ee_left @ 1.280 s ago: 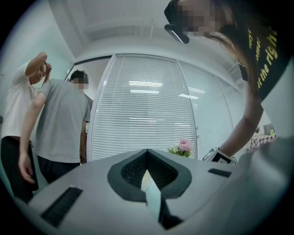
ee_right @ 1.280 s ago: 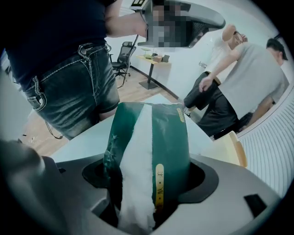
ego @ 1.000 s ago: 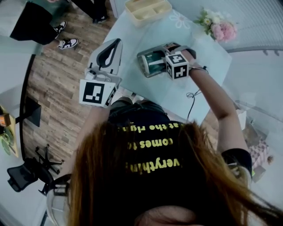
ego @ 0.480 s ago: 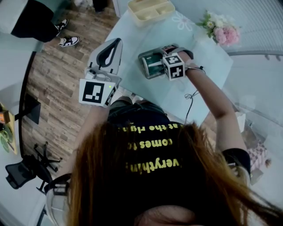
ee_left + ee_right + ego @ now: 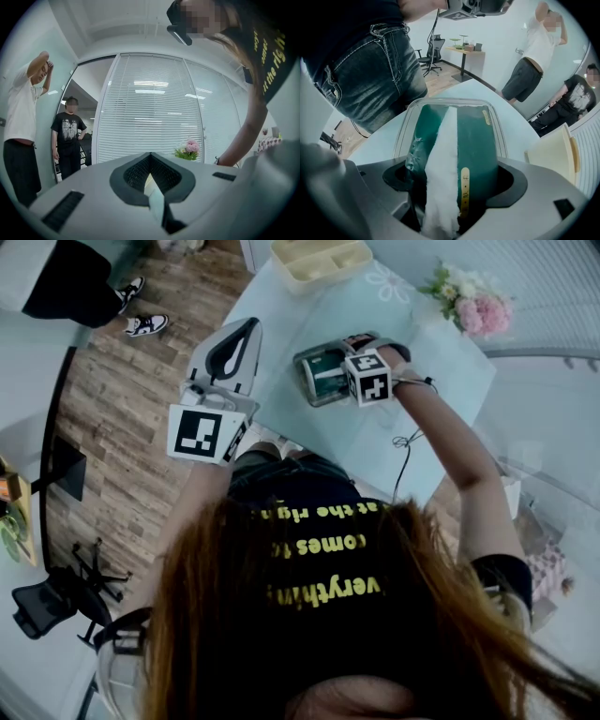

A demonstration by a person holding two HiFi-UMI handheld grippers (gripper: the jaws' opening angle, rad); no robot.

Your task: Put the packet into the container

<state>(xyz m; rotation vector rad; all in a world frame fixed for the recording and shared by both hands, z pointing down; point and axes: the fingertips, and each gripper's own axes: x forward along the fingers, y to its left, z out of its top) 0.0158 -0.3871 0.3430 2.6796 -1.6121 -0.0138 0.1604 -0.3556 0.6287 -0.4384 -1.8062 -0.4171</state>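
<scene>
- Little has changed over the last second: the right gripper has only edged a touch farther across the table, and its marker cube has turned slightly.
- Its jaws are clamped on the near end of the green packet; the white seam runs straight up between them.
- The clear container frames the packet on all sides in the right gripper view, so I read the far end as already inside the mouth.
- I can't tell from here whether the container is tipped toward me or standing; from the head view it sits on the table right against the gripper's nose.
- That small advance tells me I'm at the tail of the insertion, not starting it. The packet looks mostly in, with just the gripped end left to go.
- The left gripper hasn't budged. It hangs off the table's near-left edge, jaws together at the tips with nothing between them, well apart from the container.
- Nobody is bracing the container, so if I shove harder it could slide on that smooth top.
- My call: ease the packet a little deeper, then let go.
- The cream tray and flowers at the far end are well out of my way.
</scene>
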